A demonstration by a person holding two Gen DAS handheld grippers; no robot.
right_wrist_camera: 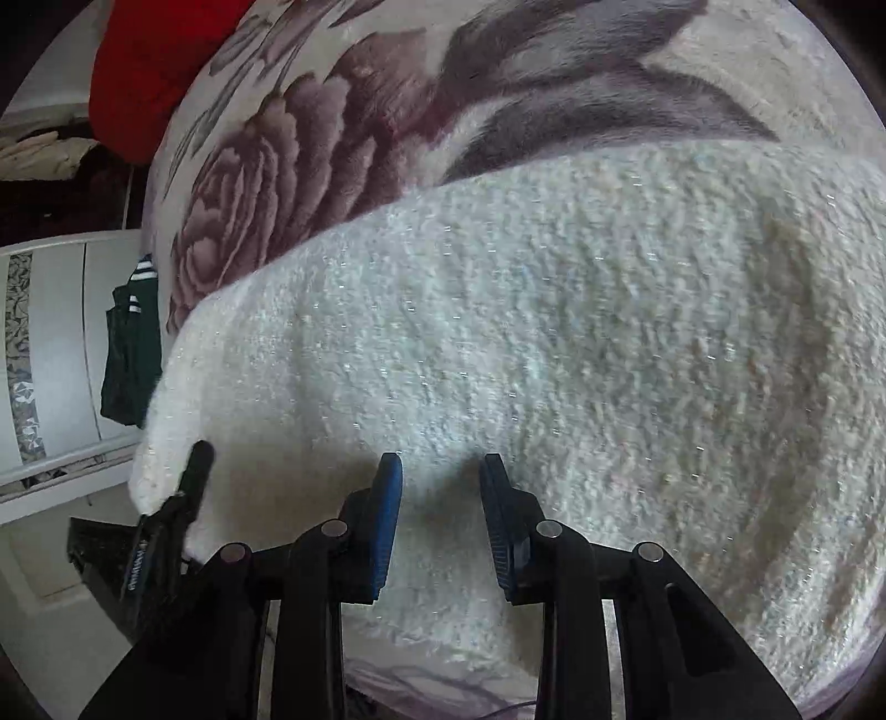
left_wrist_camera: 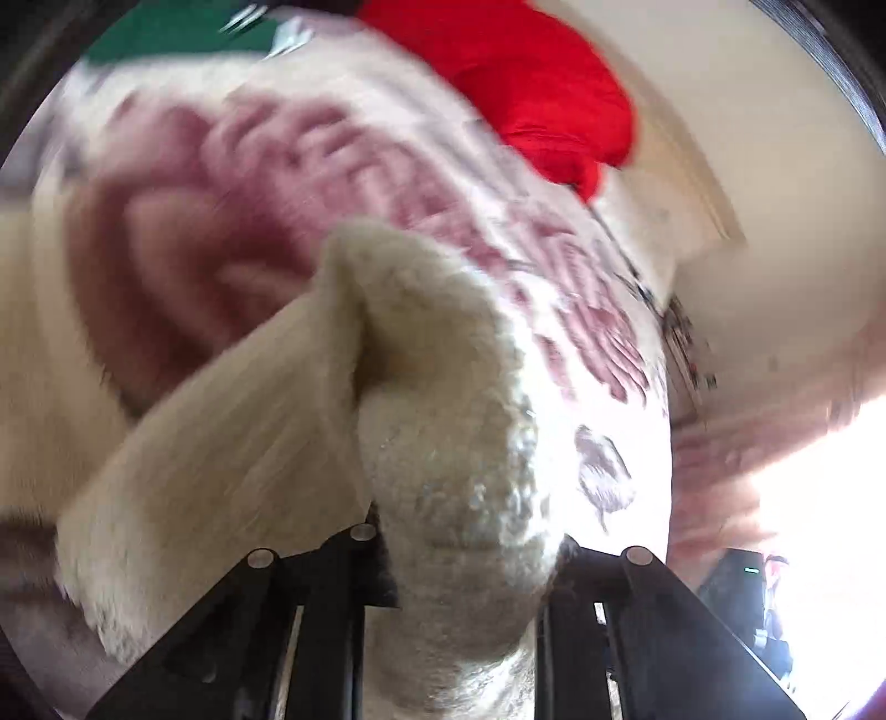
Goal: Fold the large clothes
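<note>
Sweater (right_wrist_camera: 498,332), long axis crosswise, bunched in left tongs (left_wrist_camera: 470,554); right tongs (right_wrist_camera: 440,471) apart.

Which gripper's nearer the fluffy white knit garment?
Left. The left gripper is clamped on the fluffy white knit garment; the right gripper hovers open just above it.

Left wrist view: motion blur smears the floral blanket (left_wrist_camera: 232,232), the red garment (left_wrist_camera: 531,94) and the green garment (left_wrist_camera: 166,27); their pattern detail and edges cannot be resolved. The fingertips of the left claw (left_wrist_camera: 470,559) are buried in a fold of the white fluffy sweater (left_wrist_camera: 443,387). Overexposure blanks the right edge.

Right wrist view: the sweater (right_wrist_camera: 526,343) is cut off at the right edge, so its full outline cannot be determined. The blanket (right_wrist_camera: 310,155) beneath it is mostly covered.
</note>
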